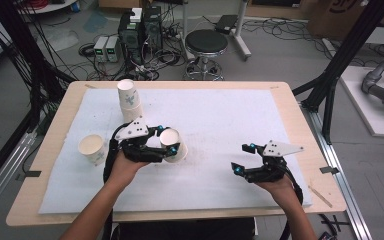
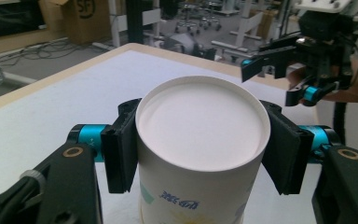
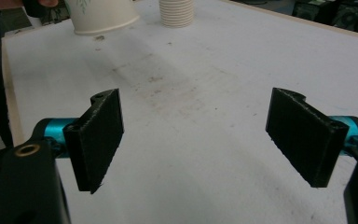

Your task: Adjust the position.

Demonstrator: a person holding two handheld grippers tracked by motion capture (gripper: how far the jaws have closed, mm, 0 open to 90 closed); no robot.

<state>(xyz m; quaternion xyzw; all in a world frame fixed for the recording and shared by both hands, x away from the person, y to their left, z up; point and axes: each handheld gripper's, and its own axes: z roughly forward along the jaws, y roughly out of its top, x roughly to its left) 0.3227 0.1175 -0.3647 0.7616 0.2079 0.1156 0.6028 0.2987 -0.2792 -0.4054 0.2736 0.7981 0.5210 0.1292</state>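
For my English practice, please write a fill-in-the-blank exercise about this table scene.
1. The left hand-held gripper is shut on a paper ___.
2. The held cup is turned ___ down.
3. The right hand-held gripper has its jaws ___.
4. The stack of cups stands on the white ___.

Missing words: cup; upside; open; mat

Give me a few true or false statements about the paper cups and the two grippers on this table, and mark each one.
1. The left gripper clamps an upside-down paper cup between its jaws. True.
2. The right gripper holds a cup as well. False: its jaws stand wide apart with nothing between them.
3. A stack of cups stands at the far left of the white mat. True.
4. The single cup near the mat's left edge lies on its side. False: it stands upright, mouth up.
5. The right gripper touches the held cup. False: it is well apart from it, to the right.
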